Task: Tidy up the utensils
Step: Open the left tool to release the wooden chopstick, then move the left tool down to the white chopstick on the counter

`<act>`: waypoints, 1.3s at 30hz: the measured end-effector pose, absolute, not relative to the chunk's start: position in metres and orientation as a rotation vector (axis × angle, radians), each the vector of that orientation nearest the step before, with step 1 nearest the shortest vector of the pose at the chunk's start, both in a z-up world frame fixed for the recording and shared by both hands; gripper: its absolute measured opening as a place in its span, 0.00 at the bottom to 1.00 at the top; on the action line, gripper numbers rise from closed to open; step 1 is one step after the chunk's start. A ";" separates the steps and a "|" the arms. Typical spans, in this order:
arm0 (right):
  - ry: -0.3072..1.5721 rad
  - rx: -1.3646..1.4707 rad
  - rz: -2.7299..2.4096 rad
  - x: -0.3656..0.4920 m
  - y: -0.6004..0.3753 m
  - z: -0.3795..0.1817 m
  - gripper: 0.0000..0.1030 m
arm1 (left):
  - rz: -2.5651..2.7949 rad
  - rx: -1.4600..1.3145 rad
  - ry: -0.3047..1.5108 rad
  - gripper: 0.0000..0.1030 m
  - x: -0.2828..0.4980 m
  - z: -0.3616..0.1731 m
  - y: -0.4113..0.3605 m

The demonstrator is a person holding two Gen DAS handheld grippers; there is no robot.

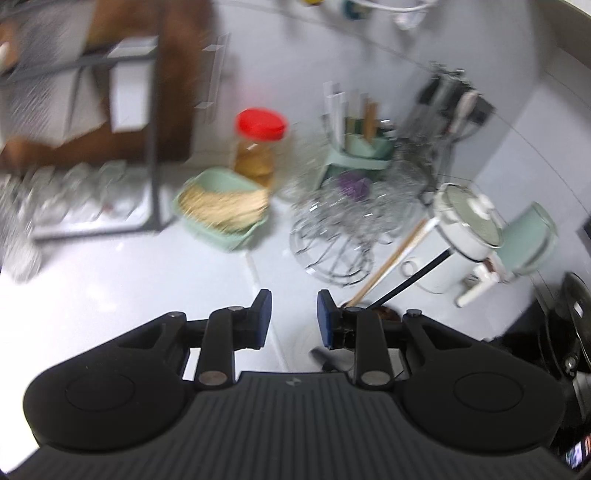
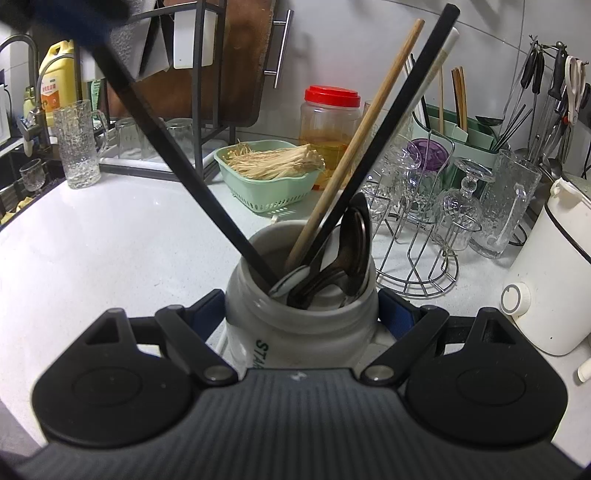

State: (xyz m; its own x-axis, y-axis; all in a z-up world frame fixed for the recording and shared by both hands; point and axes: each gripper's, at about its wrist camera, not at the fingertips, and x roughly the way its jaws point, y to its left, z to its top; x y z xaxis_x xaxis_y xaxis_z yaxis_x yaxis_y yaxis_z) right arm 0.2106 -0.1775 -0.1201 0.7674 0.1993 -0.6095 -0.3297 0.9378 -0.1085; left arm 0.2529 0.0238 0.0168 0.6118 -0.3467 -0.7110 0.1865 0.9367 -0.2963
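Note:
My right gripper point(image 2: 301, 317) is shut on a grey-white mug point(image 2: 295, 336) with green lettering, its blue pads pressing both sides. In the mug stand a wooden chopstick point(image 2: 369, 129), a black chopstick point(image 2: 399, 122), a white one and dark metal spoons point(image 2: 351, 251). Another black chopstick point(image 2: 177, 162) leans left out of the mug towards a blurred blue pad point(image 2: 74, 14) of my left gripper at the top left. In the blurred left wrist view my left gripper point(image 1: 294, 317) is open with nothing between its fingers. The mug rim point(image 1: 384, 314) and its chopsticks point(image 1: 391, 258) show just behind the right finger.
On the white counter point(image 2: 110, 240) stand a green basket of enoki mushrooms point(image 2: 273, 177), a red-lidded jar point(image 2: 330, 122), a wire rack of glasses point(image 2: 417, 229), a green utensil holder point(image 2: 469, 144), a white cooker point(image 2: 554, 277) at the right and a glass mug point(image 2: 77, 144) by the sink.

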 end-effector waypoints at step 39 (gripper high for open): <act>0.664 -0.036 0.220 0.202 -0.184 -0.095 0.94 | -0.507 -0.146 1.016 0.35 0.257 -0.175 0.007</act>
State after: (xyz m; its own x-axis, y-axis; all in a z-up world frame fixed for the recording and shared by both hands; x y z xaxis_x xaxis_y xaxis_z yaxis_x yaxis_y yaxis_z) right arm 0.2019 -0.1840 -0.0949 0.7653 0.1911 -0.6147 -0.2138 0.9762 0.0374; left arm 0.2574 0.0068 -0.1747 0.4229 -0.4694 -0.7751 0.3369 0.8755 -0.3464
